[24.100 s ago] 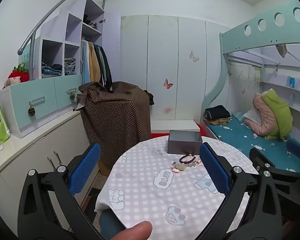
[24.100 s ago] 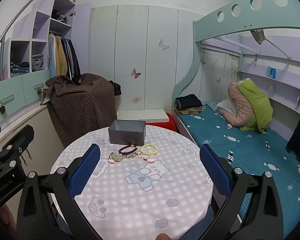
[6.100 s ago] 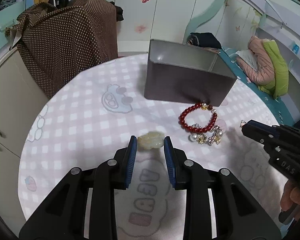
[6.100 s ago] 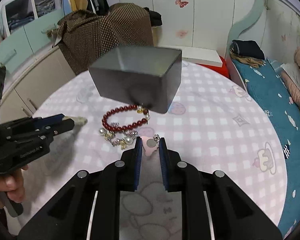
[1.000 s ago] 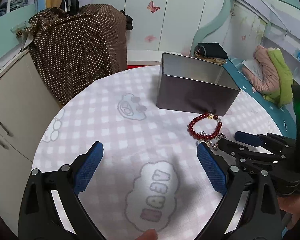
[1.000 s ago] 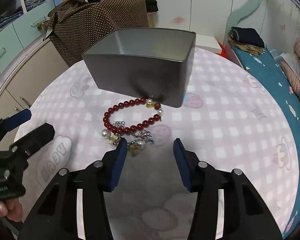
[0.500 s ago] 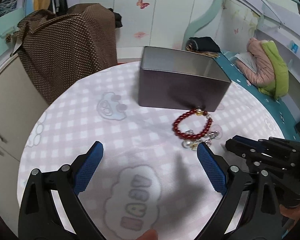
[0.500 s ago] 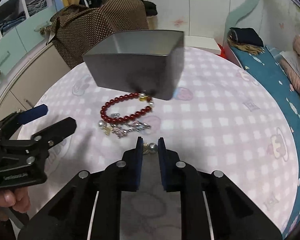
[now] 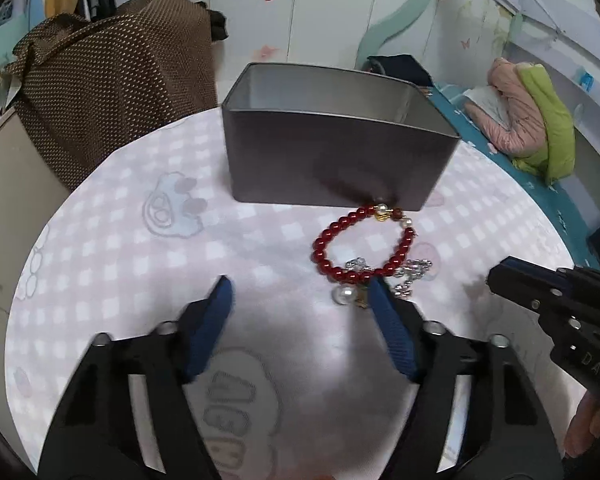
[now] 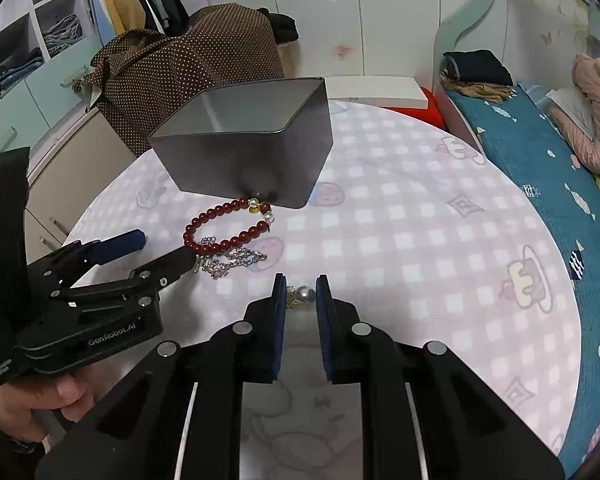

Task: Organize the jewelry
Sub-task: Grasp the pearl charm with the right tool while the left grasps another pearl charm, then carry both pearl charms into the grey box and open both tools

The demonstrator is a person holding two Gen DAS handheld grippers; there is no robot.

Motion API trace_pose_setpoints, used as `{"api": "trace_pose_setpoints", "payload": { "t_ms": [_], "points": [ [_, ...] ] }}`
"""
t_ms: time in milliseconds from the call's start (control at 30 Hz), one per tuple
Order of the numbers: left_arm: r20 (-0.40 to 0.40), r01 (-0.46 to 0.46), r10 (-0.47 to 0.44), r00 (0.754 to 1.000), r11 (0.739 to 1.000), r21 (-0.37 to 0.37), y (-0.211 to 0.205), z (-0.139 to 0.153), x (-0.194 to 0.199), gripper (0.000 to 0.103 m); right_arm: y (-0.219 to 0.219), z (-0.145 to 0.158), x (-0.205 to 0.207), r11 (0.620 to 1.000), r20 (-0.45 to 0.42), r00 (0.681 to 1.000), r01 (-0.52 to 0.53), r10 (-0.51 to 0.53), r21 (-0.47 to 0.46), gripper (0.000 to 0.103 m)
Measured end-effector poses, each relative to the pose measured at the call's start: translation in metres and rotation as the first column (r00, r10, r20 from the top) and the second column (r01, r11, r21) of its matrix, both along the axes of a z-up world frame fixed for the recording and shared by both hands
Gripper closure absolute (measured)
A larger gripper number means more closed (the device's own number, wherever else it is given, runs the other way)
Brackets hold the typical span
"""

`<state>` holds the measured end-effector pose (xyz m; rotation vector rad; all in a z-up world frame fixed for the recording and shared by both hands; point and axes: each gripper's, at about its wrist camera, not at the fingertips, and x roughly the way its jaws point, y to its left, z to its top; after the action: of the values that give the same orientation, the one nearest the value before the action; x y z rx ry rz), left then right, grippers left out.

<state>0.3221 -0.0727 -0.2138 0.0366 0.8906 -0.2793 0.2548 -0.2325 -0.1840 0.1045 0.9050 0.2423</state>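
Observation:
A grey metal box (image 9: 332,160) stands open on the round checked table (image 9: 112,240); it also shows in the right wrist view (image 10: 252,152). A red bead bracelet (image 9: 360,244) lies in front of it, with a silver chain (image 10: 236,260) and a pearl earring (image 9: 346,294) beside it. My left gripper (image 9: 300,300) is partly open, low over the table, its right finger (image 9: 384,312) by the pearl earring. My right gripper (image 10: 300,294) is shut on a pearl earring (image 10: 305,295), held above the table near the chain.
A brown dotted cloth (image 9: 112,92) covers something behind the table on the left. A bed with teal sheets (image 10: 540,152) and a pink and green bundle (image 9: 532,120) lies to the right. Cupboards (image 10: 28,92) stand on the left.
My left gripper has moved forward and narrowed from wide open toward the pearl earring beside the bracelet. My right gripper stays shut on its pearl earring and has lifted it slightly away from the chain.

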Motion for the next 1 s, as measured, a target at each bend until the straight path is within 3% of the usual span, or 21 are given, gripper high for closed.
{"api": "trace_pose_setpoints", "payload": {
  "t_ms": [167,233,267,667,1000],
  "points": [
    [-0.019,0.057,-0.058,0.998,0.997,-0.052,-0.002,0.002,0.005,0.072,0.000,0.002,0.000,1.000,0.001,1.000,-0.004,0.004,0.007,0.089],
    [-0.030,0.078,-0.080,0.996,0.995,-0.070,-0.002,0.002,0.005,0.091,0.000,0.004,-0.001,1.000,0.004,1.000,-0.005,0.005,0.011,0.089],
    [-0.031,0.089,-0.092,0.995,0.993,-0.076,-0.002,0.003,0.004,0.093,0.000,0.005,-0.002,1.000,0.007,1.000,-0.005,0.005,0.010,0.089],
    [-0.021,0.097,-0.100,0.995,0.988,-0.120,0.017,0.010,-0.017,0.093,-0.003,0.012,-0.003,1.000,0.017,1.000,-0.004,0.004,0.012,0.090],
    [0.108,0.085,-0.076,0.991,0.993,-0.083,0.027,0.059,-0.025,0.093,0.005,0.042,0.004,0.999,0.086,0.996,-0.035,0.035,-0.002,0.090]
  ]
}}
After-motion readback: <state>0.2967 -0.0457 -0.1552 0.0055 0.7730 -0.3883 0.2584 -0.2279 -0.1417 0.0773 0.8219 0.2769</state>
